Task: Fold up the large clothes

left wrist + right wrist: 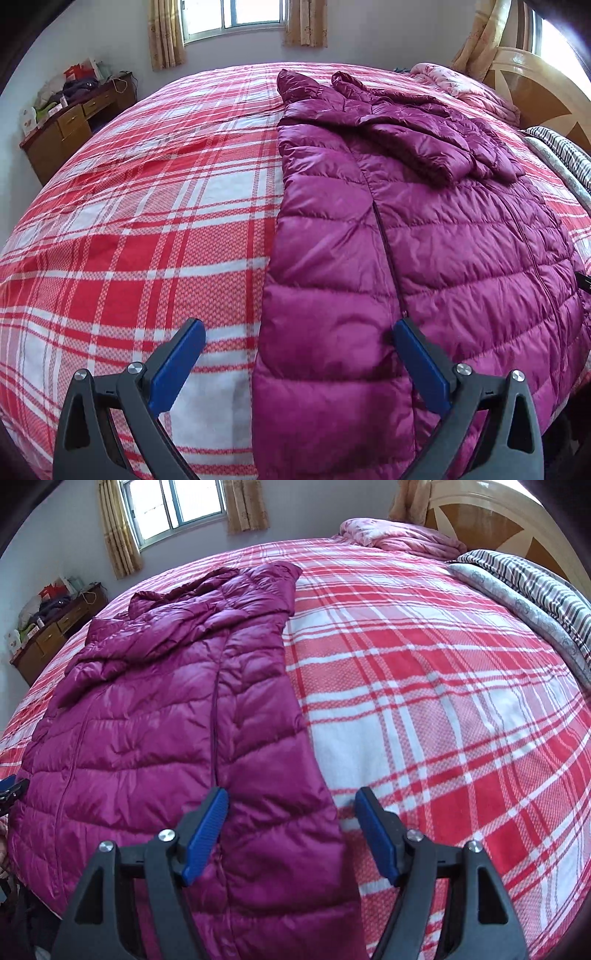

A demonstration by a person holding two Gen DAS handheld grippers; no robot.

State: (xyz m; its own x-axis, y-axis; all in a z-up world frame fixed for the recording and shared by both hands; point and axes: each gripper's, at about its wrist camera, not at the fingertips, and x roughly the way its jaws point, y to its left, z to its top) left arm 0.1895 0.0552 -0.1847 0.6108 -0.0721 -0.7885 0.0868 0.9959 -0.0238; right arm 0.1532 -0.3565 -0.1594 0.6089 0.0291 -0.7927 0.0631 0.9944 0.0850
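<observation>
A magenta quilted puffer jacket (424, 229) lies flat on a red and white plaid bed cover (147, 221), hem toward me, with a sleeve folded across its upper part. My left gripper (299, 332) is open and empty, above the jacket's left edge near the hem. In the right wrist view the jacket (166, 709) lies on the left half of the bed cover (443, 701). My right gripper (291, 801) is open and empty, above the jacket's right edge near the hem. The left gripper's tip shows at the far left edge of the right wrist view (11, 792).
A pink floral quilt (399, 535) and a striped blanket (535, 587) lie near the wooden headboard (498, 513) on the right. A cluttered wooden desk (74, 122) stands at the far left wall. A curtained window (236, 18) is at the back.
</observation>
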